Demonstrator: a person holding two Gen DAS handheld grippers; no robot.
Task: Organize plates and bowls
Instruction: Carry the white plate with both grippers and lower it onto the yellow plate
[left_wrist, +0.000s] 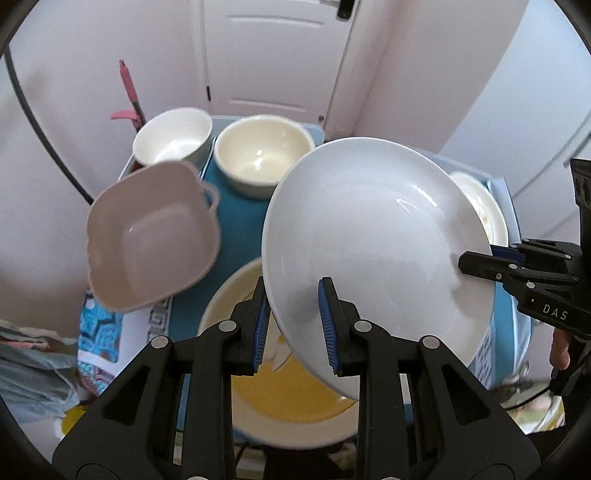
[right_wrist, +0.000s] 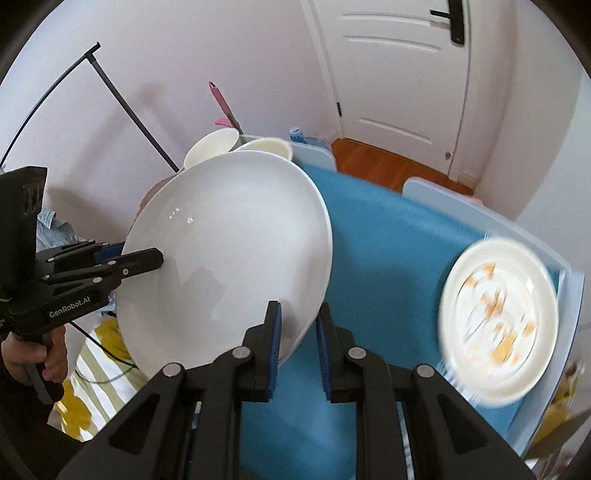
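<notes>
Large white plate, glossy ceramic, round with a shallow well, is up off the surface and tilted, held by both grippers. Left gripper fingers are clamped on its near rim, blue ribbed pads on either face. Right gripper fingers pinch the opposite rim edge the same way.

Under the plate: teal mat on a pale blue surface.

Back left: white round bowl and cream round bowl, side by side, both glazed and smooth. Nearer left: matte pinkish-grey square dish with small loop handles, overhanging the surface's left edge.

Below the held plate: cream bowl with yellow inside, mostly hidden by the fingers and plate.

Right side: cream plate with orange flecks, motion-blurred, pattern or residue unclear, sitting close to the surface's right edge.

Open mat between the held plate and that flecked plate.
</notes>
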